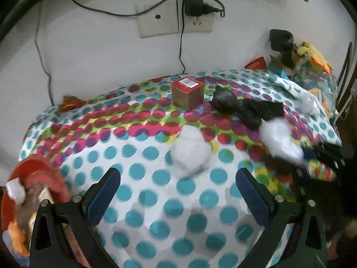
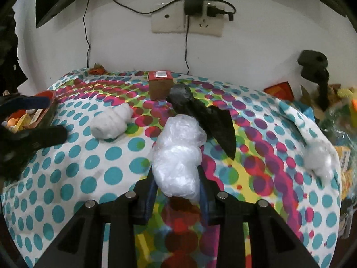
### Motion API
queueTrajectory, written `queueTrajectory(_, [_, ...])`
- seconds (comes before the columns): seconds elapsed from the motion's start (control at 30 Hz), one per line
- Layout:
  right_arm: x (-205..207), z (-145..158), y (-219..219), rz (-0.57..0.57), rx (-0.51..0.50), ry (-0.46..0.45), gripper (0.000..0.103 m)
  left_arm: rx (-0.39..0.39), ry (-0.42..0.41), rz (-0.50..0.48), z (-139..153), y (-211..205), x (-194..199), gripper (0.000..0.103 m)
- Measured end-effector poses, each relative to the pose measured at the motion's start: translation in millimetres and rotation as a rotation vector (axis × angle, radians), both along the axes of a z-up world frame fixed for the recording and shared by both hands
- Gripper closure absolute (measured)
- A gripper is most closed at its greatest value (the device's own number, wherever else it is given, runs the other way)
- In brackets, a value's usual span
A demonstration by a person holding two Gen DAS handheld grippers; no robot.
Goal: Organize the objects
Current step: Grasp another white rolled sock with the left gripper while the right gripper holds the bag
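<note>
My right gripper [image 2: 177,182] is shut on a crumpled clear plastic bag [image 2: 178,154], which also shows in the left wrist view [image 1: 280,141]. My left gripper [image 1: 178,179] is open and empty above the dotted cloth, just short of a white wad [image 1: 191,150], which lies at the left in the right wrist view [image 2: 110,122]. A black crumpled bag [image 1: 241,106] lies behind, also in the right wrist view [image 2: 200,111]. A small red-topped brown box [image 1: 187,95] stands near the wall, also in the right wrist view [image 2: 160,84].
A red bowl [image 1: 44,174] with several small items sits at the left edge, also in the right wrist view [image 2: 48,106]. Another white wad [image 2: 318,156] lies at the right edge. A candy wrapper [image 1: 70,105] lies by the wall. Clutter [image 1: 312,62] fills the right corner. Cables hang from a wall socket [image 1: 176,20].
</note>
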State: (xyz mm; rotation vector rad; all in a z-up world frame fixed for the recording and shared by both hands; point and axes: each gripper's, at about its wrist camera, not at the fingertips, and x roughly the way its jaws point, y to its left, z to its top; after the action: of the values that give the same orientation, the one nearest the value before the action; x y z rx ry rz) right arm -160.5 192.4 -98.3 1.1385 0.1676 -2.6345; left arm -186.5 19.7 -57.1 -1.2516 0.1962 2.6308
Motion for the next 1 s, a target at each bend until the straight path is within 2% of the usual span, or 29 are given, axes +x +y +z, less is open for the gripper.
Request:
queueTrajectory(0.07, [0.6, -1.4, 1.3, -0.012, -0.002, -0.003, 0.07, -0.027, -0.015, 0.023, -7.2, 6.5, -12.9, 0.0])
queueTrajectory(0.2, [1.3, 0.0, 0.8, -0.023, 0.003, 0.008, 0.07, -0.031, -0.049, 0.021, -20.2, 14.6, -33.7, 0.002])
queueTrajectory(0.37, [0.1, 0.3, 3.1, -0.031, -0.006, 0.006, 0.07, -0.041, -0.05, 0.05, -28.2, 16.0, -44.9, 0.003])
queueTrajectory(0.53, [-1.5, -1.6, 2.5, -0.034, 0.002, -0.01, 0.07, -0.041, -0.088, 0.06, -38.8, 16.4, -53.5, 0.021])
queueTrajectory(0.63, [-1.1, -0.7, 4.2, -0.036, -0.002, -0.006, 0.07, -0.008, -0.119, 0.062, -42.8, 17.1, -56.5, 0.041])
queueTrajectory(0.67, [-1.0, -0.5, 4.6, -0.037, -0.003, -0.006, 0.07, 0.005, -0.13, 0.059, -44.0, 17.6, -56.9, 0.053])
queueTrajectory(0.7, [-1.2, -0.7, 4.9, -0.038, -0.003, -0.009, 0.07, 0.039, -0.143, 0.046, -44.2, 18.4, -56.8, 0.059])
queueTrajectory(0.8, [-1.6, -1.4, 5.2, -0.038, -0.008, -0.013, 0.07, 0.027, -0.126, 0.056, -40.9, 21.4, -53.8, 0.068])
queueTrajectory(1.0, [-3.7, -3.2, 9.4, -0.059, -0.02, -0.023, 0.07, 0.031, -0.118, 0.046, -31.4, 20.8, -44.4, 0.071])
